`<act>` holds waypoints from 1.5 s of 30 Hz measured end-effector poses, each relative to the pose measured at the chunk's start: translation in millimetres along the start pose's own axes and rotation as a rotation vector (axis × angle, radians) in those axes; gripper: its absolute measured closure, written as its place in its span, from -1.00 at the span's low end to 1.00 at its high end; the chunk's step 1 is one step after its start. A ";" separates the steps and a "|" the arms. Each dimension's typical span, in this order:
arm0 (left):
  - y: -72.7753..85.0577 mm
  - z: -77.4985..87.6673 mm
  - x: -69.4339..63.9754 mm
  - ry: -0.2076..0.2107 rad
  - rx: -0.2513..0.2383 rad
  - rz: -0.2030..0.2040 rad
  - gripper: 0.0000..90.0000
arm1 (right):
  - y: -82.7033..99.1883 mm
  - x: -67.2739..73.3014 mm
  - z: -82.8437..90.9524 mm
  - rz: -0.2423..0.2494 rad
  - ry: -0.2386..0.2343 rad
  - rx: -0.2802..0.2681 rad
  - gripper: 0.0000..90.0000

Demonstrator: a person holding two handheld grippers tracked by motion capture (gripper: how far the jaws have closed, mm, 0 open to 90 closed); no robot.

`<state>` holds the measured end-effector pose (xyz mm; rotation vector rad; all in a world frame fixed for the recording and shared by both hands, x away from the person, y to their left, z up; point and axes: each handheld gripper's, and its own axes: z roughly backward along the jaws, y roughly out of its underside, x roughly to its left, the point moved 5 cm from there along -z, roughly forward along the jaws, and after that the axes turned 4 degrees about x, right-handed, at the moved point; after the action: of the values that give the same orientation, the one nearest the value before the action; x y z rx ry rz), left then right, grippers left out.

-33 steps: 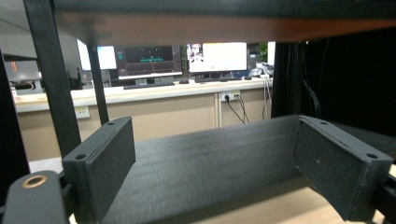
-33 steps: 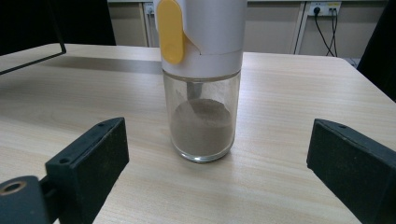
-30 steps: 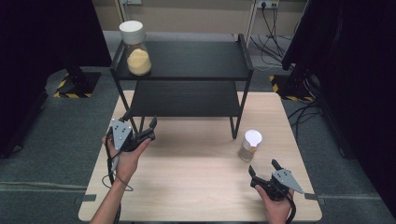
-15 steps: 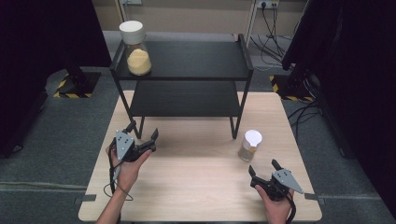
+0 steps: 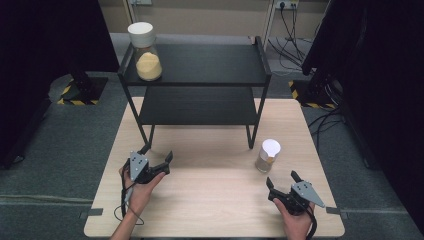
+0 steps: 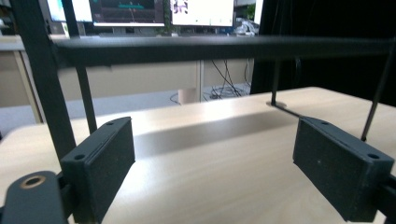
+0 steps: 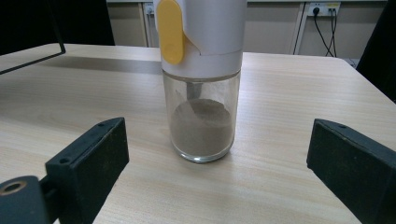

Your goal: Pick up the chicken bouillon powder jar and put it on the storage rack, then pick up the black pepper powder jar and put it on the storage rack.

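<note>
1. The right gripper (image 5: 283,181) lay low on the wooden table (image 5: 215,200), jaws spread wide and empty, aimed at the glass jar (image 5: 267,156).
2. The glass jar (image 7: 201,79) stood upright on the table just right of the black shelf unit's (image 5: 195,65) front right leg, near the right gripper but apart from it; it had a white cap with a yellow tab and held brown powder in its lower part.
3. The left gripper (image 5: 156,159) rested near the shelf unit's front left leg, jaws likewise spread with nothing between them.
4. A second jar (image 5: 145,52), with yellow contents, stood on the top shelf at its left end.
5. Judged step: approach before grasp. The next move called for advancing the right gripper until the jar's glass body sat between the jaws, then closing squarely without tipping it.
</note>
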<state>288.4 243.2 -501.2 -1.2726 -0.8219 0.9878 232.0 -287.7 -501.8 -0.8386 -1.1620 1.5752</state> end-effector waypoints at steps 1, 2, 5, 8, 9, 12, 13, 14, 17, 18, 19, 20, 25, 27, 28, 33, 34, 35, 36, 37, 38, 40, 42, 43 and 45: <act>3.9 0.4 -0.4 0.001 0.006 0.008 -0.72 | 0.1 0.0 0.0 0.000 0.000 -0.001 -0.87; 8.0 0.7 -0.9 0.003 0.012 0.012 -0.72 | 0.1 -0.1 0.1 0.000 0.001 -0.001 -0.87; 15.1 0.5 -2.2 0.010 0.044 0.017 -0.72 | -0.1 0.0 -0.1 0.000 0.000 0.001 -0.87; 19.4 0.0 -4.1 0.013 0.055 0.016 -0.72 | 0.3 0.1 0.1 0.001 0.001 -0.002 -0.87; 21.0 -0.3 -4.4 0.017 0.059 0.024 -0.72 | 0.5 0.0 0.2 -0.002 0.001 -0.004 -0.87; 21.2 0.2 -4.6 0.018 0.058 0.018 -0.72 | 0.6 -0.4 0.3 -0.003 -0.001 -0.004 -0.87; 21.4 0.4 -4.3 0.019 0.057 0.020 -0.72 | 0.5 -0.3 0.3 -0.002 -0.001 -0.004 -0.87; 21.6 0.5 -4.2 0.018 0.055 0.024 -0.72 | 0.5 -0.1 0.3 -0.001 -0.001 -0.003 -0.87; 21.6 0.7 -3.5 0.019 0.055 0.028 -0.72 | 0.6 0.1 0.3 0.000 -0.001 -0.004 -0.87; 21.9 0.9 -3.7 0.019 0.053 0.027 -0.72 | 0.7 -0.1 0.4 -0.002 -0.001 -0.005 -0.87; 22.1 0.9 -3.7 0.020 0.051 0.027 -0.72 | 0.8 -0.3 0.5 -0.003 -0.001 -0.005 -0.87; 22.0 0.9 -3.5 0.021 0.052 0.028 -0.72 | 0.8 -0.6 0.5 -0.003 -0.001 -0.005 -0.87; 22.2 1.0 -4.7 0.020 0.050 0.017 -0.72 | 0.1 -0.1 0.0 0.000 -0.001 0.000 -0.87; 21.3 0.4 -5.2 0.022 0.057 0.011 -0.72 | 0.0 -0.4 0.0 -0.001 0.000 0.000 -0.87; 21.0 0.2 -5.2 0.022 0.060 0.008 -0.73 | 0.0 -0.5 0.0 -0.002 -0.001 0.000 -0.87; 21.3 0.2 -5.1 0.020 0.057 0.016 -0.72 | 0.9 -1.5 0.1 -0.012 -0.004 -0.008 -0.88; 21.4 0.3 -4.9 0.021 0.056 0.017 -0.73 | 0.8 -1.6 -0.3 -0.015 -0.007 -0.010 -0.88; 21.4 0.3 -4.8 0.021 0.056 0.016 -0.73 | -0.4 -1.7 -0.7 -0.012 -0.011 -0.011 -0.88; 21.0 0.2 -4.9 0.023 0.059 0.011 -0.73 | -2.8 -1.1 -1.0 -0.007 -0.014 -0.018 -0.88; 21.0 0.2 -5.2 0.023 0.060 0.007 -0.73 | -5.7 -0.4 -1.1 0.000 -0.020 -0.027 -0.88; 20.8 0.4 -5.2 0.023 0.061 -0.001 -0.73 | -8.2 0.2 -1.4 0.007 -0.024 -0.035 -0.88; 20.9 0.4 -5.4 0.023 0.060 -0.002 -0.73 | -12.6 2.0 -2.3 0.009 -0.027 -0.045 -0.88; 20.9 0.3 -5.3 0.024 0.060 -0.002 -0.73 | -16.3 3.2 -4.1 0.008 -0.028 -0.053 -0.88; 20.9 0.3 -5.3 0.024 0.060 -0.002 -0.73 | -22.3 4.6 -8.6 0.011 -0.030 -0.063 -0.88; 20.6 0.2 -5.0 0.024 0.062 -0.001 -0.73 | -25.0 5.1 -11.2 0.013 -0.028 -0.065 -0.88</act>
<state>283.5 239.1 -521.5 -1.2285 -0.7673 0.9885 248.2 -277.8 -481.3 -0.8698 -1.2356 1.5712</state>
